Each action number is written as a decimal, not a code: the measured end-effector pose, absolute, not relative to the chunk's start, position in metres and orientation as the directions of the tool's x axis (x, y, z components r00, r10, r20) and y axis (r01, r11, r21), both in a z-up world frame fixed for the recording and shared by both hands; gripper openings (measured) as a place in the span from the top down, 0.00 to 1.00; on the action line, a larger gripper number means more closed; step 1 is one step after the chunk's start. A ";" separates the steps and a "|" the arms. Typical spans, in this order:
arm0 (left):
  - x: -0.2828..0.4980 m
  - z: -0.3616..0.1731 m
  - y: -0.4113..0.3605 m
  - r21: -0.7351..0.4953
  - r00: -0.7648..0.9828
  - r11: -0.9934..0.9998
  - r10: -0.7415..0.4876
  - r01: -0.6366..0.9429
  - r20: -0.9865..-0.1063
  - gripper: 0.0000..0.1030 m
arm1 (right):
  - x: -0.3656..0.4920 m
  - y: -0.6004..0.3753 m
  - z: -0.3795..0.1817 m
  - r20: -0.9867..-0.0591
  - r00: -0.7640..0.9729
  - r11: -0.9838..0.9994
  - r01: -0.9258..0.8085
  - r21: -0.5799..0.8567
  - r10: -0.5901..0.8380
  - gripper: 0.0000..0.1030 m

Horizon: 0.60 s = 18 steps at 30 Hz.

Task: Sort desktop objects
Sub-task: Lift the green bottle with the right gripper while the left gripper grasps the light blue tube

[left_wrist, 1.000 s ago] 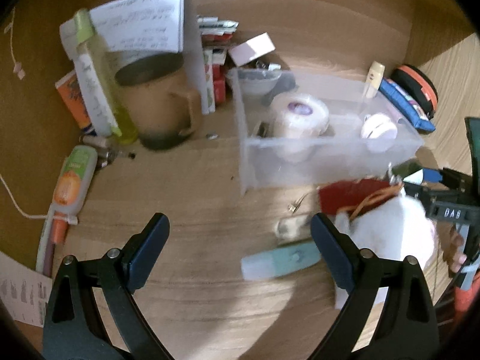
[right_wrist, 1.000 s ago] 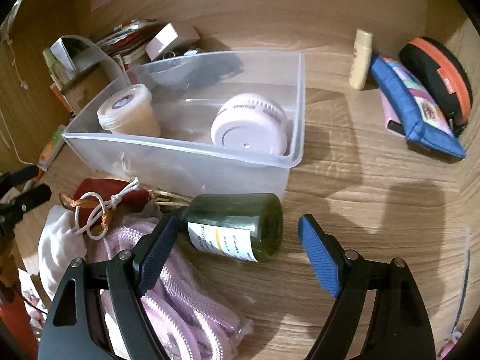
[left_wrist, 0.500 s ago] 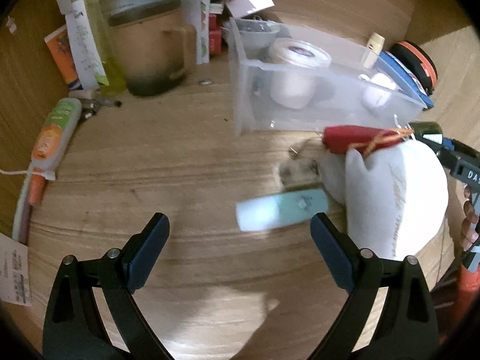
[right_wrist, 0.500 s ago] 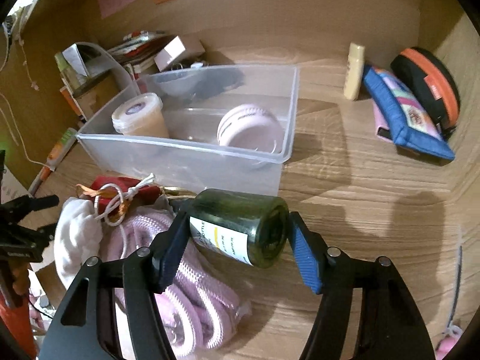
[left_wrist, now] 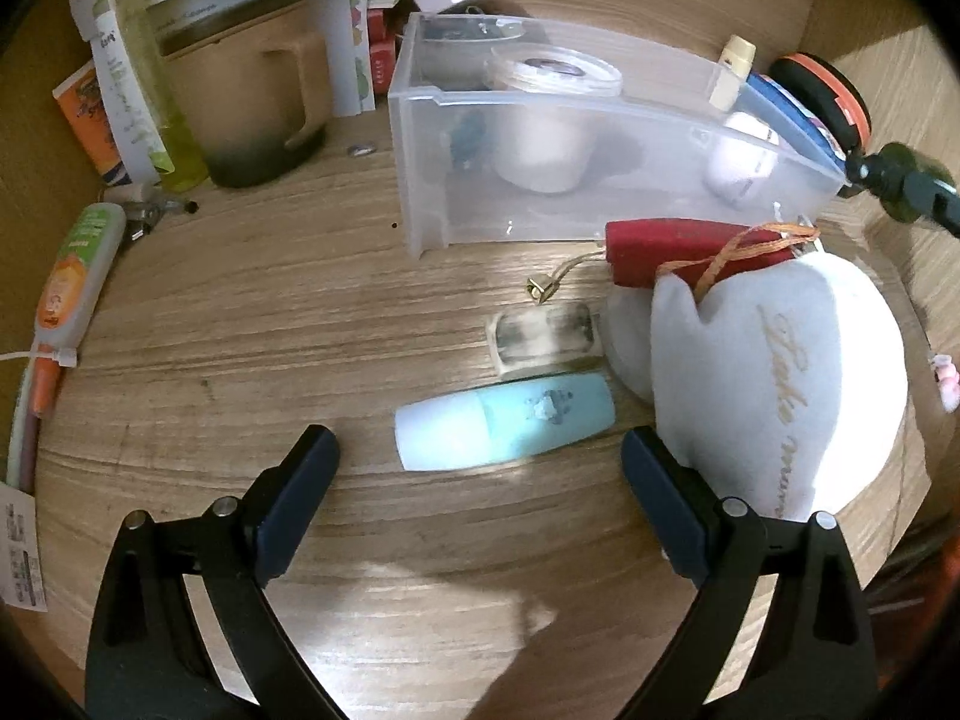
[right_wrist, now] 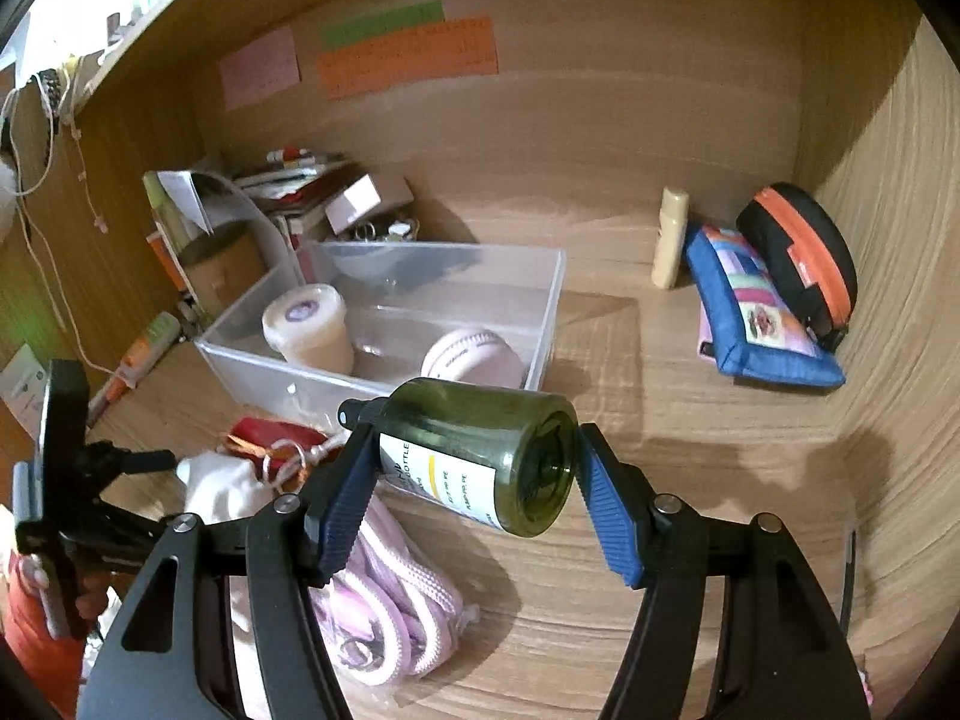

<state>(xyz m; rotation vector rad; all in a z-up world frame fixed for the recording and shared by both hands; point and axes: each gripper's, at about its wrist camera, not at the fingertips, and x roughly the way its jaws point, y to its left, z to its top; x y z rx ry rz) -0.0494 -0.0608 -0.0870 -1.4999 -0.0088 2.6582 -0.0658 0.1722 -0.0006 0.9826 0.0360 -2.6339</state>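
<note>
The right hand-held gripper (right_wrist: pixel 474 480) now grips the green bottle (right_wrist: pixel 480 450), lifted off the counter (right_wrist: pixel 690 450) since a second ago. The left hand-held gripper (left_wrist: pixel 480 504) stays open near the blue tube (left_wrist: pixel 504 423). The clear bin (right_wrist: pixel 384 384) holds a white jar (right_wrist: pixel 309 330) and a pink round case (right_wrist: pixel 471 357).

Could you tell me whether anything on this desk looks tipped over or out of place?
The teal tube lies on its side on the bare desk between the open left gripper fingers, outside the clear bin.
</note>
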 end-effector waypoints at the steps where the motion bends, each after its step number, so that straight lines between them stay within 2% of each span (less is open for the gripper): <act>1: -0.051 -0.087 -0.062 -0.050 -0.514 -0.996 0.080 -0.071 -0.854 0.04 | -0.065 0.172 0.000 -0.638 -0.711 -0.946 0.312 0.090 -0.295 0.40; 14: -0.051 -0.092 -0.059 -0.009 -0.569 -1.000 0.001 0.011 -0.822 0.02 | -0.090 0.139 0.005 -0.621 -0.704 -0.928 0.357 0.110 -0.344 0.40; 16: -0.050 -0.092 -0.059 -0.009 -0.573 -1.000 -0.007 0.024 -0.820 0.03 | -0.099 0.133 0.002 -0.631 -0.699 -0.929 0.357 0.101 -0.337 0.40; 18: -0.048 -0.091 -0.061 -0.008 -0.581 -0.999 -0.014 0.035 -0.814 0.10 | -0.109 0.126 -0.002 -0.646 -0.686 -0.928 0.360 0.099 -0.335 0.40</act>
